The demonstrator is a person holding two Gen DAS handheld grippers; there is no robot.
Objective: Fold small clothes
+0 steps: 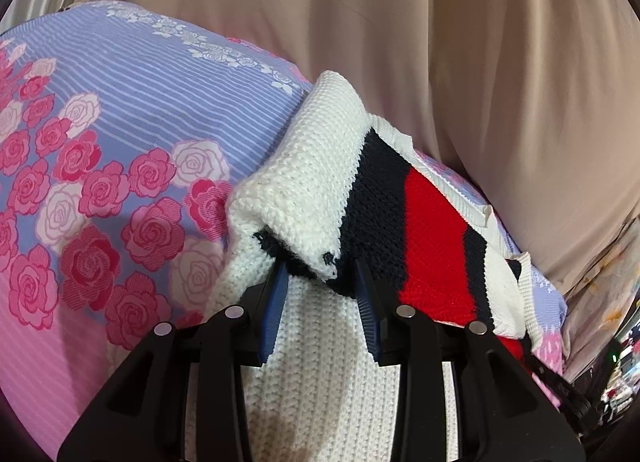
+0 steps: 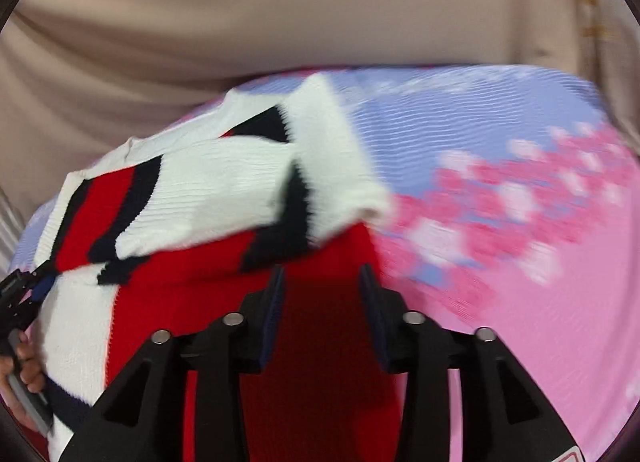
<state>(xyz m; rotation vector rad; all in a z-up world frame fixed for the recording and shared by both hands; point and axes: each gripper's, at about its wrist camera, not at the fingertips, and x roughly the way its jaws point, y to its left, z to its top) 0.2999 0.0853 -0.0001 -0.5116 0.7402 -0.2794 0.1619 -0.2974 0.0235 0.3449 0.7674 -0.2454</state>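
A small knitted sweater (image 1: 320, 189), white with navy and red stripes, lies partly folded on a bed sheet (image 1: 120, 109) printed with pink and white roses on lilac stripes that fade to plain pink. Behind the bed hangs a beige curtain (image 1: 440, 41). The left gripper (image 1: 322, 274) sits over the white part of the sweater, its jaws standing apart with white knit between the two blue-padded fingers (image 1: 276, 310); a folded-over white flap lies just ahead of the tips, and whether the pads pinch any cloth cannot be told. The right gripper (image 2: 322, 278) is over the red part of the sweater (image 2: 208, 197), jaws likewise apart with red knit between them; that view is blurred. At the left edge of the right wrist view a hand (image 2: 22, 366) holds the other gripper's handle. No brand, label or writing can be read on anything.
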